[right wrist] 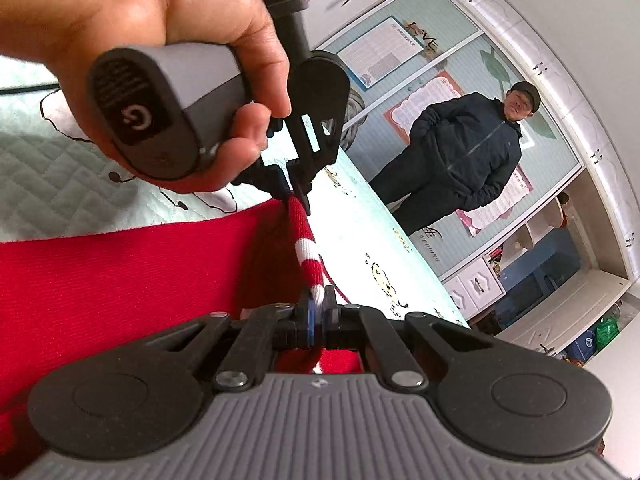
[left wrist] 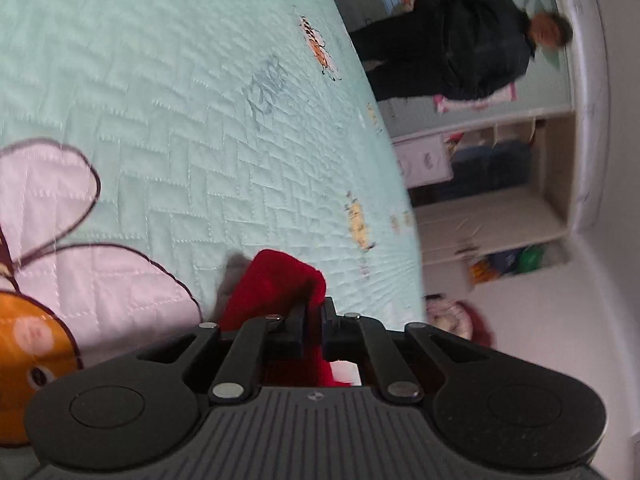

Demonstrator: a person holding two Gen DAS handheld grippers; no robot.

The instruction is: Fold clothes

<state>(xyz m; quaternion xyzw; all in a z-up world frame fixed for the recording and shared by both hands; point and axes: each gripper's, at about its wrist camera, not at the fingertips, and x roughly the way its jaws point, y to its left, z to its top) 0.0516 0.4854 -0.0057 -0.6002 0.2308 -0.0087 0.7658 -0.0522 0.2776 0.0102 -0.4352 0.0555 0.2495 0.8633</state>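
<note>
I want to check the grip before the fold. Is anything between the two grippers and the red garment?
Nothing visible is. The left gripper and the right gripper are both shut directly on the red garment, on its red-and-white striped edge, above the green quilt.

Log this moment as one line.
stage: folding | left gripper: shut on red garment | right gripper: shut on its striped edge | surface: quilted bed cover | bystander behind bed
</note>
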